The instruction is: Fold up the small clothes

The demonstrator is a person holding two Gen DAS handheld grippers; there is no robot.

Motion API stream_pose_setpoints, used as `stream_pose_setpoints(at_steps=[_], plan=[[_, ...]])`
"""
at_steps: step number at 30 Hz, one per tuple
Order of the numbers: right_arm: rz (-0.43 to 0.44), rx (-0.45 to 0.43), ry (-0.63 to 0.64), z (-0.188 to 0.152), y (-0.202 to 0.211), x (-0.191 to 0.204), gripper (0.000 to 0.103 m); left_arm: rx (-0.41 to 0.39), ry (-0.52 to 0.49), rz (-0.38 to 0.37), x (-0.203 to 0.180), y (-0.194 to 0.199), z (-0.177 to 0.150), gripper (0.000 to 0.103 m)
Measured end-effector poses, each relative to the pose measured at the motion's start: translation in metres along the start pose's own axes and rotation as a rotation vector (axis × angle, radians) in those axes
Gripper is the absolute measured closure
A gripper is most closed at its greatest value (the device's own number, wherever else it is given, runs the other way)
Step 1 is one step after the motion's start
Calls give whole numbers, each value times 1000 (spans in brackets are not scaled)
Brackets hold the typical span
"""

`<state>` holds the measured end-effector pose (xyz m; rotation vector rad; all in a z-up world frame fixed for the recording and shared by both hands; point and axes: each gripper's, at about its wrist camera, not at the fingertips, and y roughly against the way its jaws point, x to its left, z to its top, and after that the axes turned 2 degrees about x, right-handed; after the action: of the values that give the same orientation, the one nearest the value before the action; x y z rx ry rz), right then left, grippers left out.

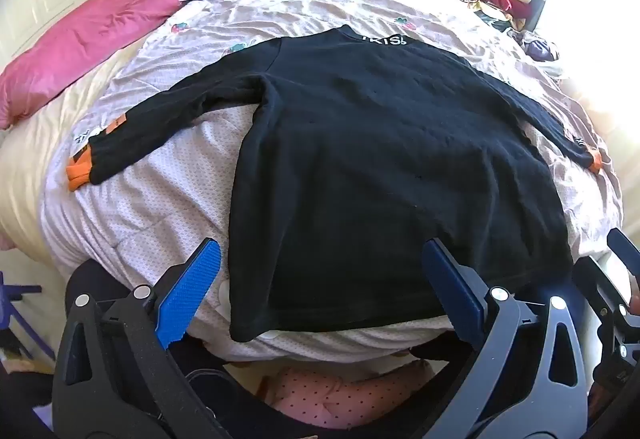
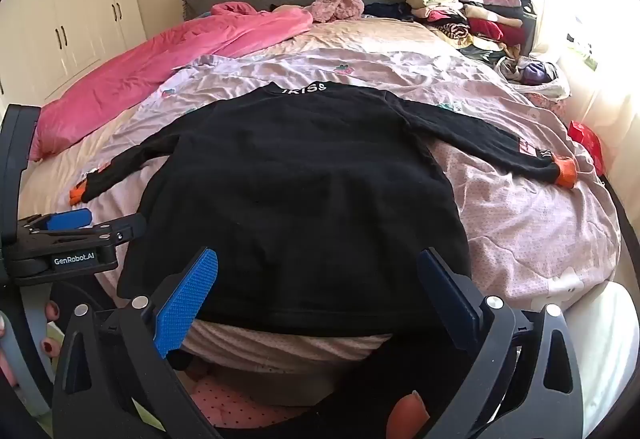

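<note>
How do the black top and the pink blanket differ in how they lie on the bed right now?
The black top is spread flat with both sleeves out, near the foot edge by the grippers; the pink blanket lies bunched and rumpled along the far left side. The black top has orange cuffs and white lettering at the collar; the pink blanket is plain. Both rest on the bed, and neither is gripped.

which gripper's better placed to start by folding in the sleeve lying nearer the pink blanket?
Probably left. The left gripper hangs open just below that sleeve's orange cuff; the right gripper, also open, sits over the black shirt's hem, farther from it.
</note>
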<state>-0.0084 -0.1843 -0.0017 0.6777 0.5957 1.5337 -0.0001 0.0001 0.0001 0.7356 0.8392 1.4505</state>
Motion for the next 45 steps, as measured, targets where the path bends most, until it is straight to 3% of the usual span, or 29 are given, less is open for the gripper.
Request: stream_pose_setpoints(at_steps=[45], plan=[[2,-7,0,1,-1,0,4,-7,-35,5,-11,-2,-1,9]])
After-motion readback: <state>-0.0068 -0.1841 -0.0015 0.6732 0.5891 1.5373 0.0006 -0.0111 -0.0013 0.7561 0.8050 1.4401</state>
